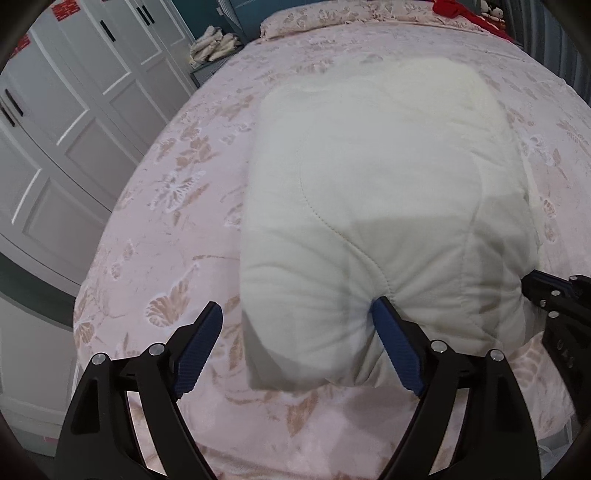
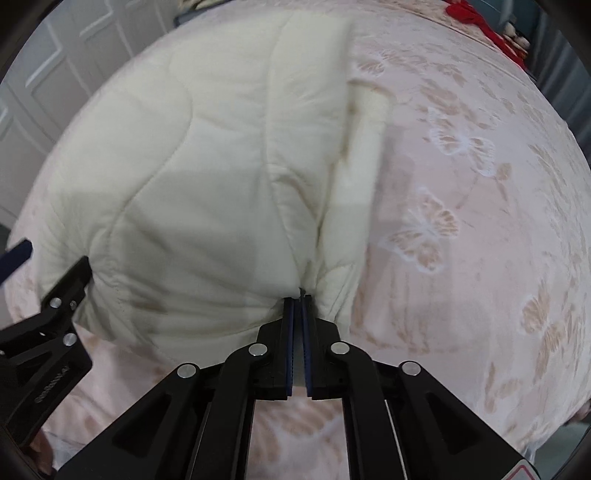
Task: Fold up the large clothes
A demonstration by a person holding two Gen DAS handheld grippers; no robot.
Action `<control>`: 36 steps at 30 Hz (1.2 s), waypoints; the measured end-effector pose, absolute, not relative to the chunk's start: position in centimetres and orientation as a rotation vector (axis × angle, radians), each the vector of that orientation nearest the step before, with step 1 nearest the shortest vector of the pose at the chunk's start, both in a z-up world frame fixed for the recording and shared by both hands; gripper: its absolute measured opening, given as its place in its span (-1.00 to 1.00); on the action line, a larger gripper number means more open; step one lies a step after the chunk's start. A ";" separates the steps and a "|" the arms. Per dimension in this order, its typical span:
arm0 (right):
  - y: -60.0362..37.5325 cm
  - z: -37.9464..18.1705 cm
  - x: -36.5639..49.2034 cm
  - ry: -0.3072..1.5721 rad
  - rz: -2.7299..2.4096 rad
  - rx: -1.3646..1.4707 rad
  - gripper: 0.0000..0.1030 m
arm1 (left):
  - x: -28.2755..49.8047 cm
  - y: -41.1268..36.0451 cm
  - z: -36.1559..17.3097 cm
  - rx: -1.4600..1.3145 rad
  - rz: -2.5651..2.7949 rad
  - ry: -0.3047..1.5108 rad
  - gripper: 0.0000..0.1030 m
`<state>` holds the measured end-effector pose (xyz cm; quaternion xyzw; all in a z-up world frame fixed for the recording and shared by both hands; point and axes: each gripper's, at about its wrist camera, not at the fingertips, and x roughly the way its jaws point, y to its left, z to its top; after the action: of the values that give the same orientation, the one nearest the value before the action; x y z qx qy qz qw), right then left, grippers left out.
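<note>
A cream quilted garment lies folded on a pink floral bed; it also shows in the right wrist view. My left gripper is open, its jaws wide apart around the garment's near left corner, and its right finger presses into the fabric. My right gripper is shut on the garment's near right edge, with the fabric bunched at its tips. The right gripper shows at the right edge of the left wrist view. The left gripper shows at the left of the right wrist view.
The pink floral bedspread covers the bed all around the garment. White wardrobe doors stand to the left. A pillow and red cloth lie at the far end.
</note>
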<state>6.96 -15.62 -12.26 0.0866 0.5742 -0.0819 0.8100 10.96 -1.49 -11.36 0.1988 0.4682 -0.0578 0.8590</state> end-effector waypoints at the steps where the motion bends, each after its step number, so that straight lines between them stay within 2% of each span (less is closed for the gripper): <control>1: -15.7 -11.4 6.5 1.211 -0.180 0.193 -0.81 | 10.4 -1.3 -10.7 0.414 -0.121 0.975 0.57; 3: -15.5 -9.1 5.0 1.167 -0.182 0.196 -0.69 | 9.4 -0.9 -9.4 0.399 -0.115 0.962 0.56; 5: -15.1 -7.1 3.4 1.120 -0.179 0.194 -0.30 | 8.5 -0.6 -8.5 0.383 -0.121 0.953 0.56; 8: -14.2 -4.7 1.3 1.061 -0.174 0.180 -0.23 | 6.4 -0.2 -6.9 0.362 -0.136 0.922 0.58; 10: -13.4 -3.5 -0.1 1.030 -0.173 0.159 -0.23 | 5.4 0.1 -6.3 0.352 -0.129 0.910 0.71; 14: -12.1 -2.7 -2.8 0.984 -0.191 0.132 -0.03 | 3.4 0.7 -6.0 0.327 -0.136 0.923 0.74; 36: -10.0 -3.6 -7.7 0.965 -0.222 0.135 -0.02 | -1.5 1.4 -6.8 0.342 -0.128 0.928 0.74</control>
<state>-7.73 -10.00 -3.63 0.0649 0.4626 -0.1067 0.8777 -1.50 1.44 -6.75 0.1638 0.4449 -0.0613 0.8783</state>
